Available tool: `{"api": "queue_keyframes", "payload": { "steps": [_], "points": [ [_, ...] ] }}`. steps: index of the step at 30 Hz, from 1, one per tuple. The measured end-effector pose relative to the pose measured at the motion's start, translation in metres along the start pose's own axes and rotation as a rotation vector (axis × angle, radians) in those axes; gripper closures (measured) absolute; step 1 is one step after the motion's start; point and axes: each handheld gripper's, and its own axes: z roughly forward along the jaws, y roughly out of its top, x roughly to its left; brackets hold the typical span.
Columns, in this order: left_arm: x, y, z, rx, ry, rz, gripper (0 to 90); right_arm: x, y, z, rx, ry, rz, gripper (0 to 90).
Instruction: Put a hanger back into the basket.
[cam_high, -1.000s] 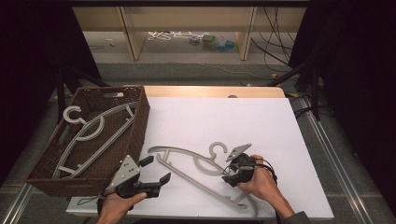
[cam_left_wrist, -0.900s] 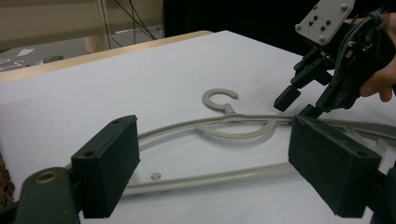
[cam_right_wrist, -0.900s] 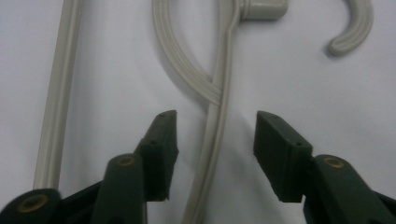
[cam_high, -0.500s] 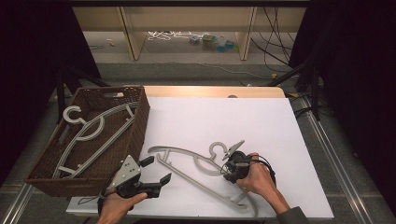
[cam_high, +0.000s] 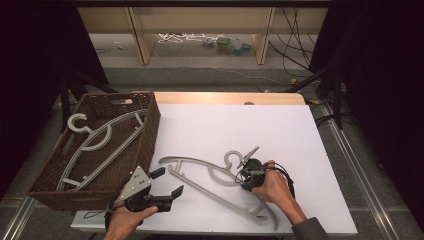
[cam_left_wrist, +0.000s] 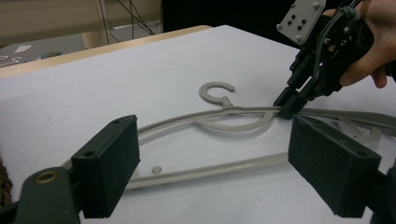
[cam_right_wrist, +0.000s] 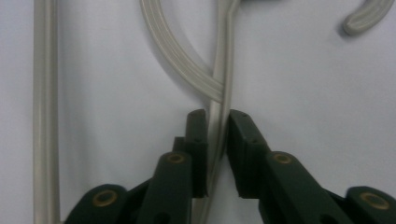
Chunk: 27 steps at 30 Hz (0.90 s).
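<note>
My right gripper (cam_right_wrist: 215, 140) has its jaws pinching the shoulder bar of the grey hanger (cam_high: 210, 175), which lies flat near the table's (cam_high: 300, 130) front edge, so I'd squeeze firmly before lifting to keep the thin bar from twisting out. My left gripper (cam_left_wrist: 212, 163) hangs spread over the front-left corner. Since a second ago, the right gripper has dropped onto the bar.

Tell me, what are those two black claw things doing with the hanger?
A person holds a gripper in each hand. The right gripper has its jaws closed around the arm of a grey hanger lying on the white table. The left gripper waits open beside it. Another hanger lies in the brown basket.
</note>
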Motion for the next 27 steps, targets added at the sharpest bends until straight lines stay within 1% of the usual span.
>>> {"api": "queue_keyframes", "payload": {
  "steps": [1, 2, 4, 6, 7, 10, 11, 12, 13, 15, 16, 17, 18, 19, 20, 21, 22, 24, 26, 27],
  "points": [
    [0.0, -0.001, 0.001, -0.004, 0.0, -0.01, 16.6, 0.0, 0.0, 0.0, 0.002, 0.002, 0.003, 79.8],
    [0.0, 0.0, 0.0, 0.002, 0.003, -0.005, 16.6, 0.0, 0.001, 0.0, 0.006, -0.002, -0.002, 80.0],
    [0.0, 0.0, 0.0, -0.001, 0.004, -0.009, 16.6, 0.003, 0.002, 0.0, 0.013, -0.018, 0.002, 80.2],
    [0.0, -0.001, 0.001, 0.004, 0.004, -0.007, 16.6, 0.003, 0.002, 0.0, 0.014, -0.021, -0.002, 80.5],
    [0.001, -0.001, 0.001, 0.005, 0.005, -0.006, 16.6, 0.003, 0.002, 0.0, 0.012, -0.021, -0.002, 80.9],
    [0.001, -0.001, 0.001, 0.0, 0.0, -0.008, 16.6, 0.001, 0.001, -0.001, 0.001, -0.004, -0.015, 82.4],
    [0.002, -0.001, 0.002, 0.001, -0.003, -0.002, 16.6, 0.001, 0.0, -0.001, -0.003, -0.005, -0.018, 82.5],
    [0.001, -0.001, 0.002, 0.01, 0.005, -0.001, 16.6, 0.001, 0.0, -0.001, -0.004, -0.008, -0.021, 82.5],
    [0.0, -0.001, 0.002, 0.009, 0.006, -0.015, 16.6, 0.001, 0.001, -0.001, -0.006, -0.011, -0.035, 82.5],
    [0.0, 0.0, 0.002, 0.008, 0.005, -0.012, 16.6, 0.002, 0.002, -0.002, -0.021, -0.003, -0.061, 82.6],
    [0.001, 0.0, 0.002, 0.009, 0.005, -0.001, 16.7, 0.004, 0.002, -0.002, -0.024, 0.005, -0.075, 82.6],
    [0.001, 0.0, 0.002, 0.01, 0.001, 0.003, 16.7, 0.005, 0.002, -0.003, -0.027, 0.003, -0.078, 82.5],
    [0.001, -0.001, 0.003, 0.014, -0.001, 0.002, 16.7, 0.006, 0.002, -0.005, -0.023, -0.002, -0.089, 82.6],
    [0.001, -0.001, 0.003, 0.014, -0.004, 0.002, 16.7, 0.008, 0.003, -0.008, -0.029, -0.014, -0.115, 82.6],
    [0.001, -0.001, 0.004, 0.012, -0.005, -0.002, 16.7, 0.009, 0.004, -0.01, -0.036, -0.026, -0.131, 82.6],
    [0.0, 0.0, 0.004, 0.017, 0.0, -0.007, 16.7, 0.01, 0.004, -0.012, -0.037, -0.026, -0.141, 82.6],
    [0.0, 0.0, 0.005, 0.021, -0.006, 0.012, 16.7, 0.01, 0.005, -0.014, -0.046, -0.034, -0.158, 82.6],
    [-0.001, 0.0, 0.007, 0.026, -0.007, 0.005, 16.7, 0.012, 0.005, -0.016, -0.046, -0.033, -0.166, 82.6],
    [-0.002, 0.002, 0.009, 0.04, -0.016, 0.02, 16.7, 0.014, 0.004, -0.021, -0.06, -0.039, -0.201, 82.5],
    [-0.003, 0.002, 0.012, 0.037, -0.024, 0.017, 16.7, 0.016, 0.004, -0.022, -0.063, -0.049, -0.204, 82.5]
  ]
}}
